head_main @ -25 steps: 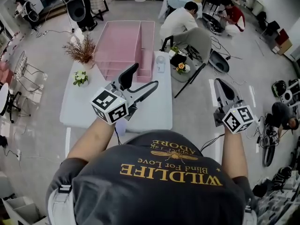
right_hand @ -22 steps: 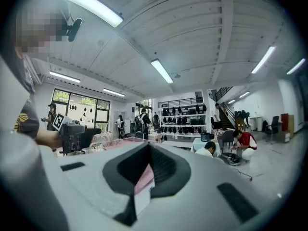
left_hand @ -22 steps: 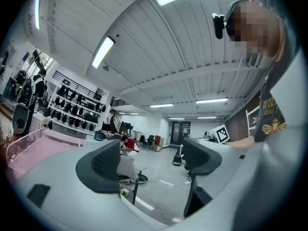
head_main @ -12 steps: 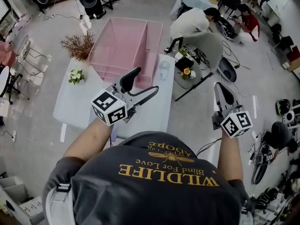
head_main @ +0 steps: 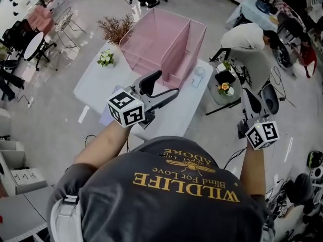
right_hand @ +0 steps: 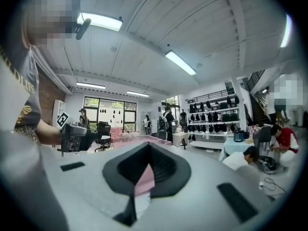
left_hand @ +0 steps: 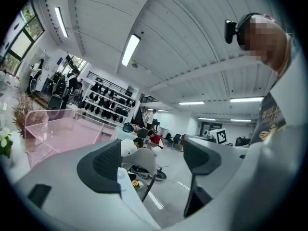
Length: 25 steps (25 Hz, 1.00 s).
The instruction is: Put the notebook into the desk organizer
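Left gripper [head_main: 164,84]: jaws wide apart with nothing between them; it hangs over the table's near right part, at the middle of the frame. In its own view the two dark ribbed pads [left_hand: 101,165] stand well apart.
Right gripper [head_main: 247,94]: jaws pressed together and empty. It is off the table, over bare floor at the right of the frame.
Notebook [head_main: 104,119]: only a flat lilac corner shows, on the table's near left edge. The rest lies under the left gripper's marker cube.
Desk organizer [head_main: 161,39]: pink wire mesh, box-shaped and open on top. An upright divider splits it into a wide left bay and a narrow right one. It stands at the table's far end, in the upper middle of the frame.
Table [head_main: 96,84]: white, smooth, rectangular, set at a slant in the frame. There is open surface between the organizer and the left gripper.
Far left corner: a dried brown sprig [head_main: 116,26] and small white flowers [head_main: 105,58], just beside the organizer.
Right edge: a small white object [head_main: 197,74] lies close to it. Past the edge is a strip of grey floor.
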Available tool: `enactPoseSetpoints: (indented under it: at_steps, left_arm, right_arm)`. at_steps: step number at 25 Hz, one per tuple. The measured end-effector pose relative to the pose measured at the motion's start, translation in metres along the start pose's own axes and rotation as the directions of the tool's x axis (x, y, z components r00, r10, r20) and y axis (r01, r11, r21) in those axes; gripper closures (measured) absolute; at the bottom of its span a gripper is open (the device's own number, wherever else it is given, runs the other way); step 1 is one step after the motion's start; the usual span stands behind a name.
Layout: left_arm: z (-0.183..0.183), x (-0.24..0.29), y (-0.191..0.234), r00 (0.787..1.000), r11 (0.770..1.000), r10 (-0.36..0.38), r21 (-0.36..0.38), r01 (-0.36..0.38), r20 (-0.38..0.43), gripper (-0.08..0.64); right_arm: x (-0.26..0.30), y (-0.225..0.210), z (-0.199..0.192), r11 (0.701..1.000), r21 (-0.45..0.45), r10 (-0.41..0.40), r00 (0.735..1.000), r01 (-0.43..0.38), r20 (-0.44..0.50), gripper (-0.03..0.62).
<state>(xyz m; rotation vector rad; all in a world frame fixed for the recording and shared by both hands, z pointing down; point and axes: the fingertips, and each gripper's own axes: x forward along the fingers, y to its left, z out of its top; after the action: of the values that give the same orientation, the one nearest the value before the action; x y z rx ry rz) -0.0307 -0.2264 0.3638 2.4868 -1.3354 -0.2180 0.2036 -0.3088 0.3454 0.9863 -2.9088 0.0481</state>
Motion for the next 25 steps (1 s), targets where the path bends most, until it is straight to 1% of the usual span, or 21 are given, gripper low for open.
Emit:
enactPoseSetpoints:
  at_steps: [4,7,10,13,17,19,21,22,23,24,25]
  left_arm:
    - [-0.005,-0.043,0.032,0.995,0.995,0.101,-0.014,-0.101,0.016,0.156]
    - [-0.019,-0.082,0.058,0.979,0.979,0.201,-0.038,-0.200,0.017,0.156]
    - [-0.041,-0.125,0.078,0.954,0.950,0.300,-0.090,-0.298,0.006,0.156]
    - [-0.061,-0.164,0.095,0.925,0.918,0.380,-0.125,-0.377,-0.006,0.156]
    - [-0.092,-0.211,0.117,0.880,0.866,0.475,-0.163,-0.473,-0.031,0.156]
    - [-0.112,-0.233,0.127,0.851,0.832,0.522,-0.190,-0.521,-0.049,0.156]
    - [-0.137,-0.257,0.136,0.816,0.786,0.572,-0.234,-0.573,-0.077,0.156]
    - [-0.150,-0.270,0.141,0.797,0.756,0.597,-0.266,-0.598,-0.093,0.157]
    - [-0.165,-0.282,0.148,0.776,0.722,0.621,-0.304,-0.622,-0.111,0.158]
    - [-0.181,-0.294,0.155,0.753,0.682,0.645,-0.345,-0.645,-0.134,0.158]
    - [-0.198,-0.306,0.163,0.726,0.633,0.668,-0.387,-0.671,-0.165,0.161]
  right_arm:
    - [0.034,0.032,0.004,0.996,-0.016,0.087,0.996,-0.087,0.001,0.592]
    - [0.066,0.061,0.011,0.985,-0.037,0.170,0.985,-0.170,-0.005,0.592]
    - [0.097,0.094,0.015,0.967,-0.043,0.253,0.967,-0.253,-0.005,0.592]
    - [0.127,0.128,0.009,0.944,-0.049,0.326,0.945,-0.327,-0.024,0.592]
    - [0.164,0.174,-0.009,0.907,-0.048,0.416,0.907,-0.419,-0.064,0.592]
    - [0.180,0.197,-0.017,0.885,-0.045,0.459,0.885,-0.463,-0.078,0.592]
    - [0.194,0.220,-0.024,0.861,-0.042,0.502,0.860,-0.507,-0.093,0.592]
    - [0.200,0.231,-0.028,0.849,-0.040,0.521,0.848,-0.527,-0.099,0.592]
    - [0.205,0.241,-0.030,0.838,-0.039,0.538,0.837,-0.544,-0.105,0.592]
    - [0.210,0.251,-0.033,0.829,-0.038,0.552,0.827,-0.558,-0.109,0.592]
    - [0.214,0.259,-0.035,0.820,-0.038,0.564,0.818,-0.571,-0.114,0.592]
